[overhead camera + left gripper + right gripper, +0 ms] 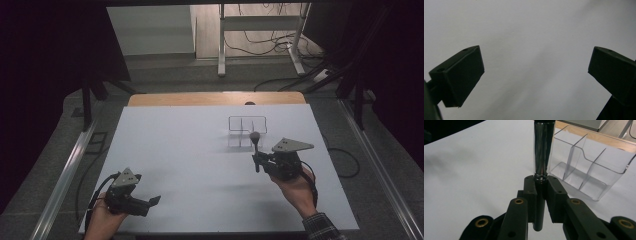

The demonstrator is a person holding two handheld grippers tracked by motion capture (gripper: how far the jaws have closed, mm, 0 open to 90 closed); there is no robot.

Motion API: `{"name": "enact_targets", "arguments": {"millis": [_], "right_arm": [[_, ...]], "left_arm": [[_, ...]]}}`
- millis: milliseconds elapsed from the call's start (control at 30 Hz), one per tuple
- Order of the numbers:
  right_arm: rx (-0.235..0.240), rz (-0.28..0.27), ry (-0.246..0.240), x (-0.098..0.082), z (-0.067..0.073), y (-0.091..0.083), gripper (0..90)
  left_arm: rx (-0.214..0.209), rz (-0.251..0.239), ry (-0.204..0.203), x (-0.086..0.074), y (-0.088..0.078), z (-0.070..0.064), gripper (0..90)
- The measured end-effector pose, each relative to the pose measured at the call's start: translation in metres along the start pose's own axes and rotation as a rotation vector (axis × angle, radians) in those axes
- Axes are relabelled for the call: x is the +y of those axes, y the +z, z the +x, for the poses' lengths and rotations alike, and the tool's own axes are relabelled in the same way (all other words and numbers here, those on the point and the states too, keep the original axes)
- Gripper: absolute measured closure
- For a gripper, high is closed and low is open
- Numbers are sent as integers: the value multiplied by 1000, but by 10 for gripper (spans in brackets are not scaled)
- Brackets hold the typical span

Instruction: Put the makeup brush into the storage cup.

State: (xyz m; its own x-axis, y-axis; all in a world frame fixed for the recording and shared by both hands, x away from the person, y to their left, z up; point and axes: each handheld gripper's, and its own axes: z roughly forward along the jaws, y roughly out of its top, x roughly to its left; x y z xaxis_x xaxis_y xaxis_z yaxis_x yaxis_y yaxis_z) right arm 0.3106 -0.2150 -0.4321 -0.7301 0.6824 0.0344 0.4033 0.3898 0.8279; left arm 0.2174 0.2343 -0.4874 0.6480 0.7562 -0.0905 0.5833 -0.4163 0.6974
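Gripping a makeup brush (543, 157) — probably — right gripper (541, 186) beside organizer (594, 167).

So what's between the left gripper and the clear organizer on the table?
Only bare white table, as the high view shows. The left gripper sits open at the near left corner, and the clear organizer stands far right, beyond the right gripper clamping a brush.

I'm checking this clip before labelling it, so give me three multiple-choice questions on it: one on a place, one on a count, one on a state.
1. Where is the clear organizer?
A. far side of the table
B. by the left gripper
C. on the floor

2. How many compartments does it show?
A. one
B. three
C. six

3. What is the right gripper doing?
A. open, holding nothing
B. shut on the brush
C. resting inside the organizer

Key: A, it sits beyond the right gripper; B, two dividers split it; B, the jaws clamp its handle.
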Motion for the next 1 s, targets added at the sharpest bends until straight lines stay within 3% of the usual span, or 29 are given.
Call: {"name": "enact_targets", "arguments": {"millis": [467, 1000], "right_arm": [[-16, -18, 43, 4, -19, 0, 780], [-41, -19, 44, 13, -33, 5, 780]], "left_arm": [[12, 0, -7, -3, -2, 3, 8], [25, -5, -23, -8, -5, 8, 9]]}}
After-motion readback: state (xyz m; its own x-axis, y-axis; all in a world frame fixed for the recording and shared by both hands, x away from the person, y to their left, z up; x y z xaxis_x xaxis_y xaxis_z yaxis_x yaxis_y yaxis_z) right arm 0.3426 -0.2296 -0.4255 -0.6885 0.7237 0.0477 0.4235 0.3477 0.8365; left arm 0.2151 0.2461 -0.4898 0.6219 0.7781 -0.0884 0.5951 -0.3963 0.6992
